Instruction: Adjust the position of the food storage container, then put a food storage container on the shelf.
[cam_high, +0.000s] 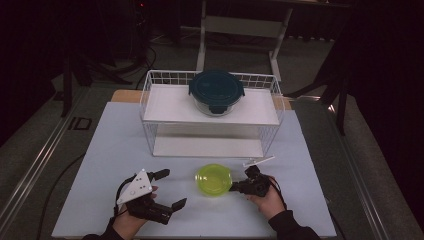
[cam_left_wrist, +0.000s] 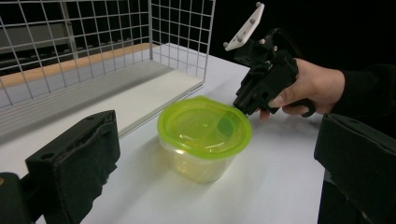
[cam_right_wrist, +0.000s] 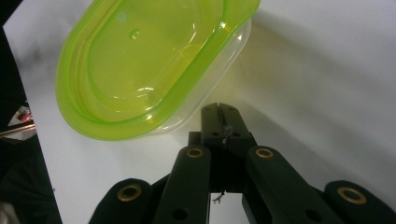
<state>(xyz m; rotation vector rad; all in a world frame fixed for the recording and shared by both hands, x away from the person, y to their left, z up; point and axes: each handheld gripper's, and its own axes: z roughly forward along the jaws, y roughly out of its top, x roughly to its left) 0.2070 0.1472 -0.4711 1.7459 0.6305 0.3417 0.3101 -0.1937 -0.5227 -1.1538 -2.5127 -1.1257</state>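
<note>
Item: small clear food tub with lime-green lid (cam_high: 213, 180), standing upright on the pale table mat (cam_high: 115, 150), near centre, just in front of the white wire shelf rack (cam_high: 150, 100). Lid seated, slightly domed, rim overhanging the tub wall. Right gripper (cam_high: 234, 187): jaws fully closed on each other, nothing between them; tip at the tub's right rim, touching it or just short of it, contact not certain. In the right gripper view the closed tip sits directly beneath the lid's overhang. Left gripper (cam_high: 172, 189): jaws wide apart, empty, lying near left on the mat, pointed toward the tub and well apart from it. Also present: round glass container with dark teal clip lid (cam_high: 216, 91), on the rack's upper shelf, far centre. Risks, as judged: a closed tip pushing at the rim could slide the light tub leftward or tip it, since nothing braces its far side; catching under the overhang could pop the lid loose; a hard shove could send it against the rack's lower shelf.
</note>
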